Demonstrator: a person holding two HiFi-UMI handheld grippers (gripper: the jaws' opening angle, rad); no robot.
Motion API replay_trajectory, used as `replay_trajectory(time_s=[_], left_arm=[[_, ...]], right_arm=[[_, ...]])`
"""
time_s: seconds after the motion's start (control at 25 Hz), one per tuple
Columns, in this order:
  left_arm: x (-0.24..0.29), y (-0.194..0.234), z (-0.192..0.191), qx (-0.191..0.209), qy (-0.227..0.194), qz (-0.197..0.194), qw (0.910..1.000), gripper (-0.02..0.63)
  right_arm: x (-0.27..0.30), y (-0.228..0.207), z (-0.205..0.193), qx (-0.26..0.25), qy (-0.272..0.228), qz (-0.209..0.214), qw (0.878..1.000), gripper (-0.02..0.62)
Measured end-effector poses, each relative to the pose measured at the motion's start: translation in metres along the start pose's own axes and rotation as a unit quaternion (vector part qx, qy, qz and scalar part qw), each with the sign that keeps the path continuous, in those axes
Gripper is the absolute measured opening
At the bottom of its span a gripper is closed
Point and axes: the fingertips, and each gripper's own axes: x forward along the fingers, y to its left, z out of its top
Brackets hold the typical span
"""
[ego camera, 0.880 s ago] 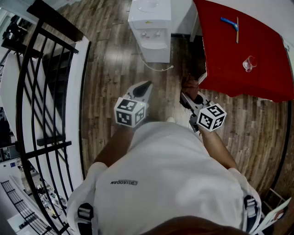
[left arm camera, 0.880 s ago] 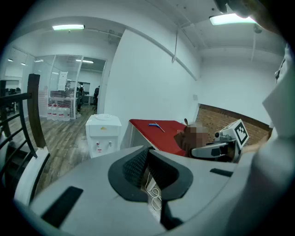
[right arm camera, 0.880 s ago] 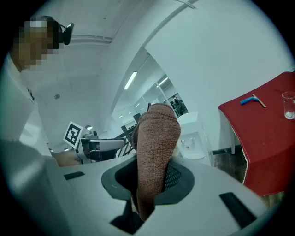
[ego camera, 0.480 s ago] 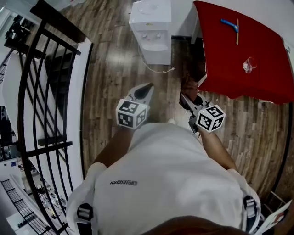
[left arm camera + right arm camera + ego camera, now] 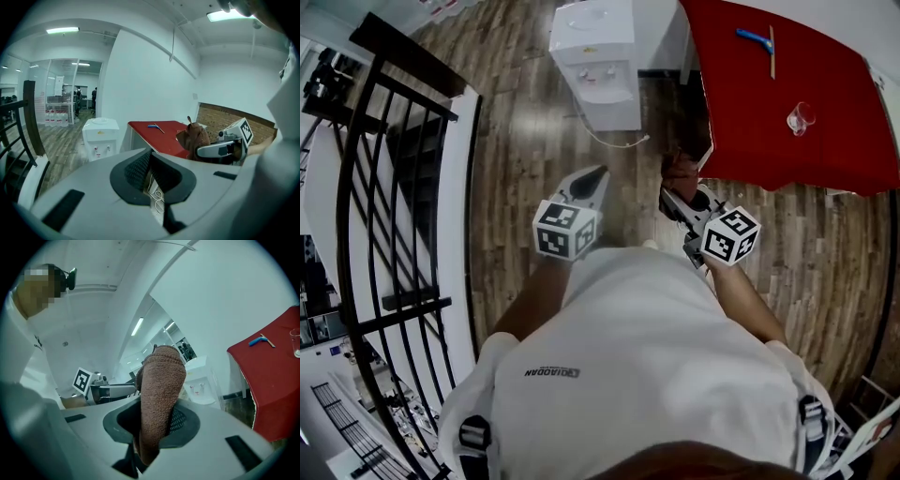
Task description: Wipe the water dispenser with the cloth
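While the water dispenser (image 5: 595,61) has barely shifted ahead, the right tongs (image 5: 669,193) stay clamped on the cloth (image 5: 682,170), left tongs (image 5: 596,175) closed and empty — wiping hasn't started.

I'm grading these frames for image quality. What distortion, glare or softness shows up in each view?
Head view: fisheye bows the black railing, and pale glare sits on the wood floor left of the water dispenser. Left gripper view: dark round vignette, ceiling light blown out. Right gripper view: same vignette; the cloth shows crisp weave.
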Motion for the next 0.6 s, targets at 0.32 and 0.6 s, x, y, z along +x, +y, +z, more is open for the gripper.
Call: replay_trajectory(time_s=[0.32, 0.6], left_arm=[[0.010, 0.017, -0.004, -0.049, 0.008, -0.001, 0.9988, 0.000], [0.029, 0.050, -0.008, -0.061, 0.032, -0.006, 0.9976, 0.000]], right_arm=[[0.009, -0.021, 0.003, 0.013, 0.008, -0.016, 1.000, 0.064], [0.042, -0.047, -0.002, 0.031, 0.029, -0.047, 0.998, 0.064]])
